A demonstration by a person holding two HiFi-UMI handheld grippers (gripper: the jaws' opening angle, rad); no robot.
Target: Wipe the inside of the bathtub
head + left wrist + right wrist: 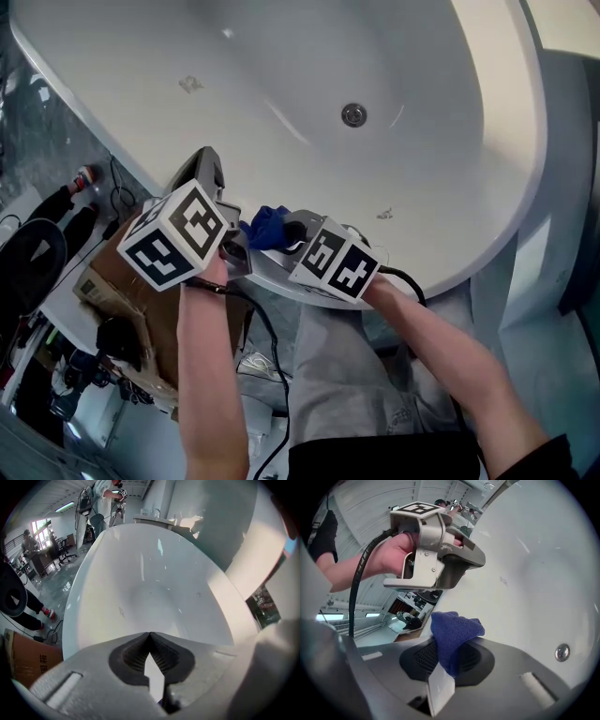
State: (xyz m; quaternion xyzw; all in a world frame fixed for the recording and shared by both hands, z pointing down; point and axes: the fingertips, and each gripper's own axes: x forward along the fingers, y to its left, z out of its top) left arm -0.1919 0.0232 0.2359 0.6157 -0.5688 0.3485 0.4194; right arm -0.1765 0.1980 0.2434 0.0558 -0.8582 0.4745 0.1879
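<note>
Jaws of the right gripper [446,667] pinch the blue cloth [454,632] by the bathtub [534,573]; left gripper [150,644] pressed together.

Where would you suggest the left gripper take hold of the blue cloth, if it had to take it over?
The loose bunched end of the cloth, which sticks out beyond the right gripper's closed fingers. It is probably best approached from ahead of them, where it stands free. The left gripper, shut and empty, must open first.

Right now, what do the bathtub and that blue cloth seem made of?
The bathtub looks like glossy white acrylic or enamel, smooth with bright reflections. The blue cloth looks like soft matte fabric, perhaps microfibre: fine woven texture, limp folds.
</note>
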